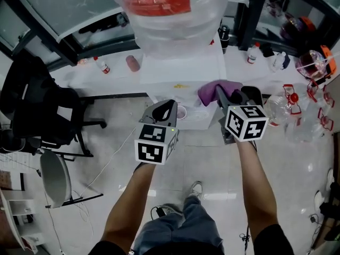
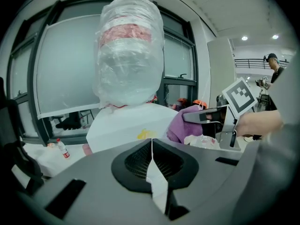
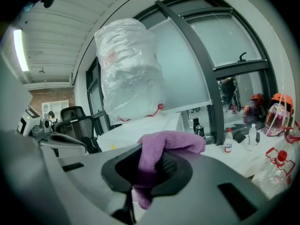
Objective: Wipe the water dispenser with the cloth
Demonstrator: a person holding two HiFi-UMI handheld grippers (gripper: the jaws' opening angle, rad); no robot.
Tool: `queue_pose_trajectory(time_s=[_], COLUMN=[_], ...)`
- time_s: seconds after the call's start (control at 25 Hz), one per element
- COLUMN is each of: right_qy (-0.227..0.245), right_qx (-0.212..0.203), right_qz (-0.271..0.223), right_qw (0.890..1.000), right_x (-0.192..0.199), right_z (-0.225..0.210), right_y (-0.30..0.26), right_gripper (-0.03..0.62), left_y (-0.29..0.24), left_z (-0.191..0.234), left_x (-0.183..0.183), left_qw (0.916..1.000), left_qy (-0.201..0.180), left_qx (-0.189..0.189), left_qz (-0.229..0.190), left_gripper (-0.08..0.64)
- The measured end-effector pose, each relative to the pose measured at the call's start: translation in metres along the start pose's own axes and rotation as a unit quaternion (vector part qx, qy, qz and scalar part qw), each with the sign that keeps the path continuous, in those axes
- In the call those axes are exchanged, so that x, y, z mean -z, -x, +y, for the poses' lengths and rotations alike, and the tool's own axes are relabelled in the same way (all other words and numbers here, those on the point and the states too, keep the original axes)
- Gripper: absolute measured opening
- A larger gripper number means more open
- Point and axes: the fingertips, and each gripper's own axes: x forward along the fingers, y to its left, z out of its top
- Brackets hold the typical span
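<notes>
Quick status: the right gripper (image 3: 149, 175) is clamped on the purple cloth (image 3: 169, 143). Only one bit is pinched btw; the rest flops over the top of the jaws. The left gripper (image 2: 152, 165) has its jaws pressed together w/ nothing in them and is just hanging around at 9 o'clock of the right one.

From the head view the water dispenser (image 1: 180, 62) sits at 12 o'clock of both grippers, w/ the plastic-wrapped bottle (image 1: 170, 15) on top. The cloth is at its front right corner, and I can't tell if it's actually touching yet. There's a yellow smudge (image 1: 180, 86) on the top near the front edge, at approx 9 o'clock of the cloth.

What could go wrong imo:
- The pinch looks small, so dragging hard across the top could pull the cloth out.
- Going too far toward 12 could snag the loose wrap or knock the bottle.
- Sweeping toward 9 puts it on course for the idle left gripper, so move that out of the way first.
</notes>
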Motion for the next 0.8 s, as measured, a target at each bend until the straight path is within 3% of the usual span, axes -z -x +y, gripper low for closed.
queue_pose_trajectory(time_s=[0.4, 0.8], right_qy=[0.01, 0.041], right_qx=[0.028, 0.049], right_qz=[-0.015, -0.031], right_qw=[0.999, 0.997], right_x=[0.033, 0.075], right_z=[-0.014, -0.03], right_y=[-0.001, -0.01], right_gripper=[0.041, 0.041], left_y=[-0.003, -0.029], left_z=[-0.001, 0.007], left_x=[0.058, 0.1], left_qw=[0.9999, 0.9994], left_qy=[-0.008, -0.017], left_qx=[0.011, 0.018], left_qz=[0.006, -0.024], left_gripper=[0.028, 0.028])
